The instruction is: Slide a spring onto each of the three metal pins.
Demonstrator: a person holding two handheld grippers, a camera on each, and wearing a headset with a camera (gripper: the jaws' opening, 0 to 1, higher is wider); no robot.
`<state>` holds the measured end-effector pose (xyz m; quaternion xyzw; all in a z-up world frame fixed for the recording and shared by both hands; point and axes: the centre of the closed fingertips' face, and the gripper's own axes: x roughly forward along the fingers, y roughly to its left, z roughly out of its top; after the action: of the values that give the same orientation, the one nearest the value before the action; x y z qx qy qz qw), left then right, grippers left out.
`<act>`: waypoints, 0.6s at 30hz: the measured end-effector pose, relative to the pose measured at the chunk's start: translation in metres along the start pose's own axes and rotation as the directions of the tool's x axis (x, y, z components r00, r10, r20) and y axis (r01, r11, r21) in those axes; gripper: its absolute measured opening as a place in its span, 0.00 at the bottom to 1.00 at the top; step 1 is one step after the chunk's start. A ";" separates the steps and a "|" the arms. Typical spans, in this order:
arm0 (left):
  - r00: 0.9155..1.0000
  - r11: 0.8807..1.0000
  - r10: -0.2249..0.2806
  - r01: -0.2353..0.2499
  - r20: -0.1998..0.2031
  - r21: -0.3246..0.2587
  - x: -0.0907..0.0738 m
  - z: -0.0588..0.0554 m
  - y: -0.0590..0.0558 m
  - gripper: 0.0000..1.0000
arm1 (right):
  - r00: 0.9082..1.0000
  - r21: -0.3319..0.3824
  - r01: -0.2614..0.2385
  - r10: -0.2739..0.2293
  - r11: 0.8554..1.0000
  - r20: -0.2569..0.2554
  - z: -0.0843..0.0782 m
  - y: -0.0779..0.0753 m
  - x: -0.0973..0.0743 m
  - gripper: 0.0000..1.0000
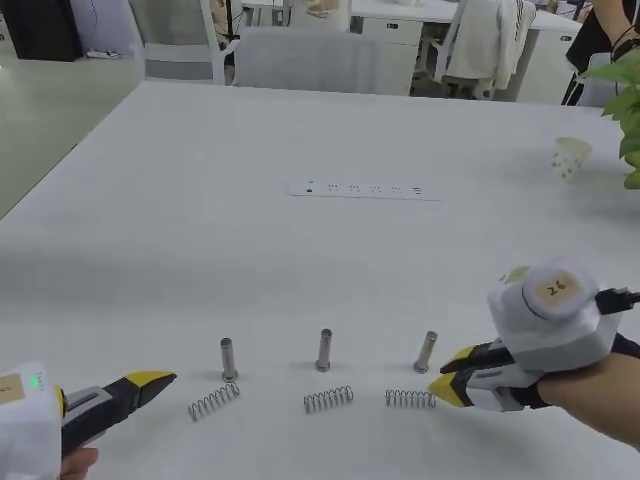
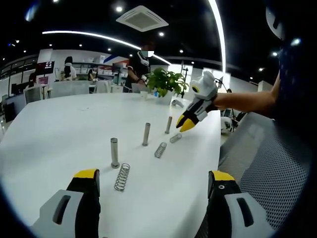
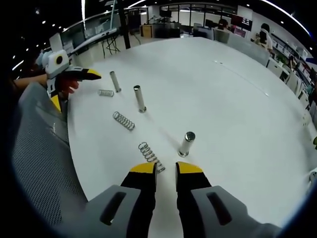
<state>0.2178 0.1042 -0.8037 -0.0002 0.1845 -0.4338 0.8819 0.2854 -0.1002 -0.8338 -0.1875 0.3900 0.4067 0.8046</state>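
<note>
- White surface (image 1: 300, 250) carried three upright grey metal pins (image 1: 324, 350) in a row, well apart from one another.
- Three coiled wire springs (image 1: 328, 399) lay flat, one just in front of each pin, none on a pin.
- Left tool (image 2: 153, 174) hovered near the left-hand spring (image 1: 213, 400), jaws spread wide, empty.
- Right tool (image 3: 166, 167) had its jaws a narrow gap apart, gripping nothing, tips just beside the right-hand spring (image 1: 410, 399).

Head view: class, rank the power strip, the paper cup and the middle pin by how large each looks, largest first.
1. power strip, by far the longest.
2. paper cup.
3. middle pin, about as tall as the cup but much thinner, though it is nearer the camera.
</note>
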 end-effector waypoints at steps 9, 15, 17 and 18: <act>1.000 1.000 0.002 -0.002 -0.001 -0.005 -0.001 -0.001 0.000 0.87 | 0.998 -0.040 -0.044 0.042 0.998 -0.046 -0.005 0.008 0.011 0.12; 1.000 1.000 0.005 -0.005 -0.003 -0.012 -0.002 -0.002 0.002 0.86 | 0.995 -0.068 -0.061 0.056 0.996 -0.081 -0.009 0.010 0.016 0.11; 1.000 1.000 0.005 -0.005 -0.004 -0.013 -0.002 -0.003 0.002 0.86 | 0.993 -0.087 -0.064 0.056 0.994 -0.101 -0.011 0.010 0.018 0.10; 1.000 1.000 0.004 -0.004 -0.004 -0.013 -0.002 -0.003 0.002 0.86 | 0.993 -0.100 -0.064 0.053 0.993 -0.107 -0.011 0.011 0.019 0.10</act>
<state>0.2173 0.1069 -0.8058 -0.0049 0.1892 -0.4305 0.8825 0.2787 -0.0910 -0.8554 -0.2384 0.4154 0.4394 0.7600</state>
